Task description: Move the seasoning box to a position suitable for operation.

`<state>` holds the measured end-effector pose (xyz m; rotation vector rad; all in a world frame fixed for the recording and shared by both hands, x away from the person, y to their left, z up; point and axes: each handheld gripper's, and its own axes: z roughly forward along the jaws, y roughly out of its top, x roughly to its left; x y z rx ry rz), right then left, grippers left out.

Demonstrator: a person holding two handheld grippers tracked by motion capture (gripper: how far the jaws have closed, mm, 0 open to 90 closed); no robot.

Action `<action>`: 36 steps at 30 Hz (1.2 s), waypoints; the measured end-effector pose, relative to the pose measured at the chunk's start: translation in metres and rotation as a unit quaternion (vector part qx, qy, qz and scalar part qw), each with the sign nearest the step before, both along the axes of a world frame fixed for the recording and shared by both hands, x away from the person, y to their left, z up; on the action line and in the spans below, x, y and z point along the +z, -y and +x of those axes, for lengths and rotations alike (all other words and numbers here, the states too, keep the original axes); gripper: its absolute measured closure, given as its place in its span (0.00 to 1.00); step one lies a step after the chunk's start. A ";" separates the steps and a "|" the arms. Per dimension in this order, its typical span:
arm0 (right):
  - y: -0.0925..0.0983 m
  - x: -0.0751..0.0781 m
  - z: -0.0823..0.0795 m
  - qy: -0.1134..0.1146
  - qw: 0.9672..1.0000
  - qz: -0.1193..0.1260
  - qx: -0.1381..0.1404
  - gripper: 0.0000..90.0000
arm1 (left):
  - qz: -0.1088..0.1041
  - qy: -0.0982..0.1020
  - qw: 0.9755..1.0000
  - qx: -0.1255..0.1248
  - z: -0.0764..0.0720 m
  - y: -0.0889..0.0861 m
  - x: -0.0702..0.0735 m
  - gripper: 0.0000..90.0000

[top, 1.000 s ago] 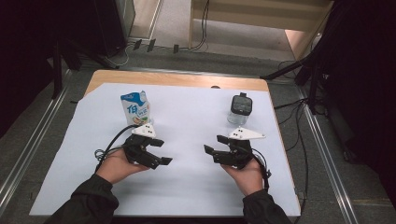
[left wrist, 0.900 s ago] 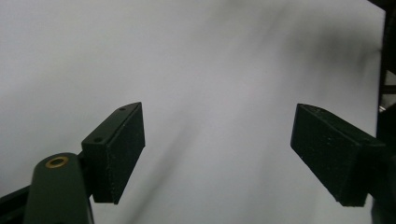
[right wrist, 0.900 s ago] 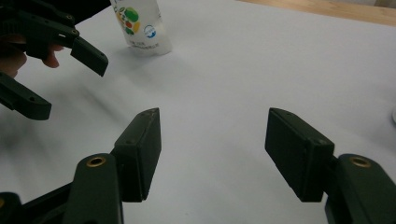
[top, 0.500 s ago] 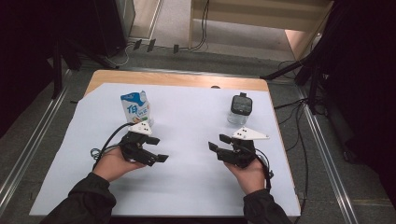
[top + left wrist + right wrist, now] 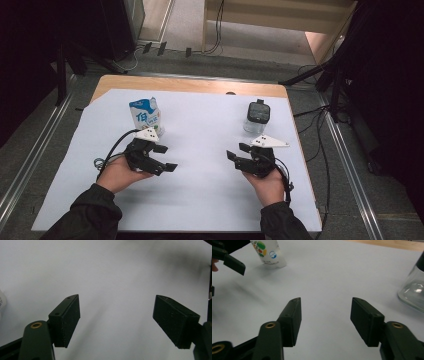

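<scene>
A blue-and-white milk carton [image 5: 145,116] stands upright at the back left of the white sheet [image 5: 200,200]. At the back right stands a clear glass jar [image 5: 257,118] with a black lid. In front of the carton my left gripper [image 5: 166,158] hovers open and points right, with bare sheet between its jaws [image 5: 116,322]. My right gripper [image 5: 235,151] is in front of the jar and points left. Its jaws [image 5: 325,320] have just been opening and are empty. The right gripper view shows the carton [image 5: 268,252], the jar [image 5: 414,290] and the left gripper [image 5: 227,258].
The white sheet covers most of a wooden table, whose bare edge [image 5: 190,84] shows at the back. Metal rails [image 5: 345,160] run along both sides. Cables [image 5: 215,30] lie on the floor behind the table.
Both hands hold nearly the same places above the sheet. The right gripper's jaws look slightly differently spread than before. Carton and jar have not moved.
</scene>
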<state>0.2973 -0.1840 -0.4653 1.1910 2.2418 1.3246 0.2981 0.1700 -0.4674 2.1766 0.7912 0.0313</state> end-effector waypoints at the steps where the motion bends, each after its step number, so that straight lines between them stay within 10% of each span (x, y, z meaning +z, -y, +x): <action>1: 0.002 0.000 0.001 0.000 1.000 0.002 -0.004 0.44 | 0.000 0.000 1.000 -0.001 0.000 0.000 0.000 0.25; 36: 0.033 0.007 0.048 0.005 0.991 0.000 -0.137 0.17 | 0.008 0.008 1.000 0.007 -0.014 -0.011 0.000 0.17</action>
